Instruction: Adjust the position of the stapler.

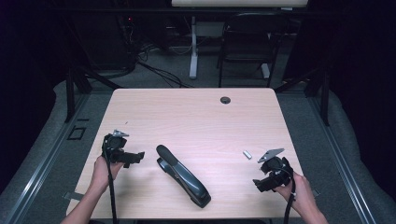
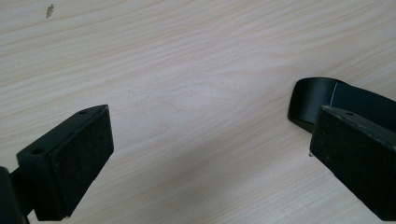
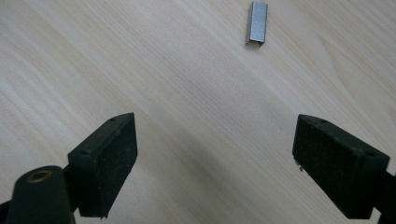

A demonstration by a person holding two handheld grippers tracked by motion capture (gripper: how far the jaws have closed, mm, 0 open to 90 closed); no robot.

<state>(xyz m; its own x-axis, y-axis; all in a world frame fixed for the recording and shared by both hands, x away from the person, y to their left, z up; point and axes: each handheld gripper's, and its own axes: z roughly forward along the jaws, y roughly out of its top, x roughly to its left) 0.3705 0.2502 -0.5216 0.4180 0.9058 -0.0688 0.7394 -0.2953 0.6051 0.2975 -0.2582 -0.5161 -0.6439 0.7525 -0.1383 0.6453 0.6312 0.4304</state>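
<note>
Here a stapler lies between both claws, staple strip rightward.

Black stapler, long and closed, flat on the wooden table, lying diagonally: rounded rear end toward 10 o'clock, blunt front end toward 4 o'clock near the table's near edge; sits a little left of table centre. In the left gripper view its rounded black end shows at 3 o'clock, resting on the wood. Small silver block of staples, a short U-section strip, lies flat well apart from the stapler at its 2 o'clock; in the right gripper view it sits at 12 o'clock, open channel down
</note>
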